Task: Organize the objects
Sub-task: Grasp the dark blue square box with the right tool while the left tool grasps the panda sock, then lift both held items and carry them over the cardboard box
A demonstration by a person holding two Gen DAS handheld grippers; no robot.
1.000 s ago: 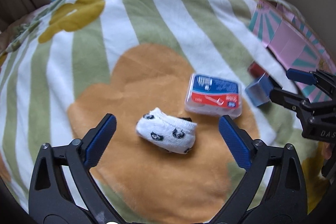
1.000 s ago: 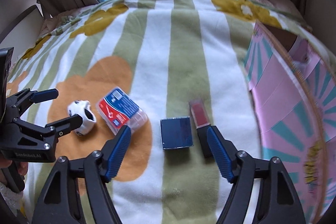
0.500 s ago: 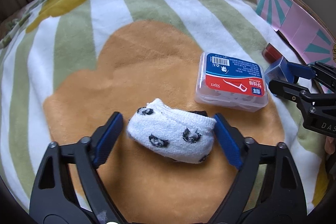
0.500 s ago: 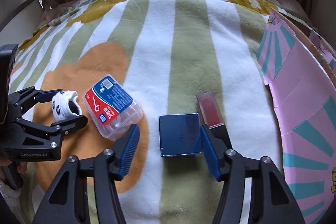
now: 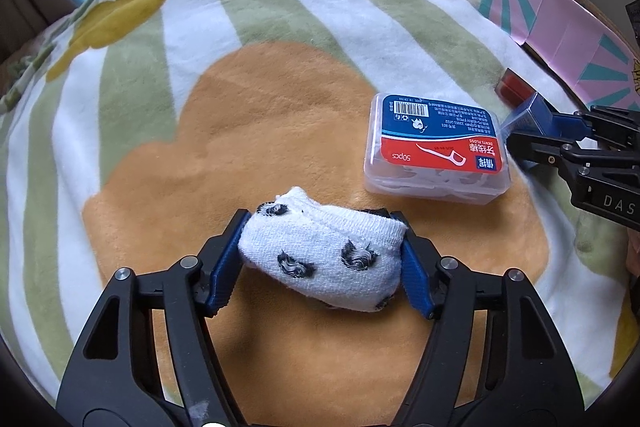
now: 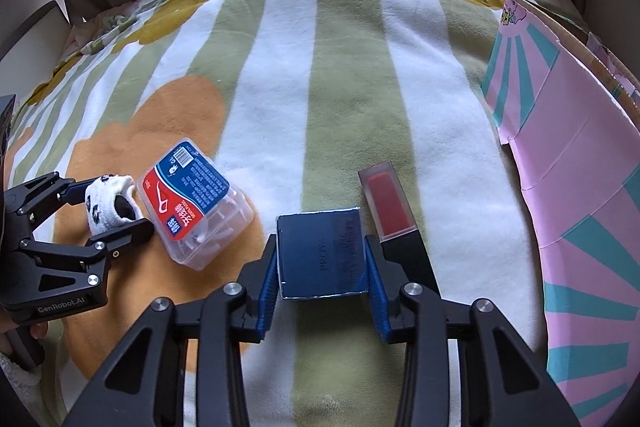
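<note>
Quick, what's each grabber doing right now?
Left gripper: jaws just closed, shut on the white sock.
Right gripper: jaws just closed, shut on the dark blue box.

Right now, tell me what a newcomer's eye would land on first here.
Two grips at once: the left gripper is clamped on a white sock with black spots, on the blanket's orange patch, and the right gripper squeezes a dark blue box. Between them lies a dental floss box; a pink and teal carton stands at right.

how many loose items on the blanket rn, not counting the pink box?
4. Sock in the left tool; floss box beside it; dark blue box in the right tool; red tube just right of that. None visibly hidden.
</note>
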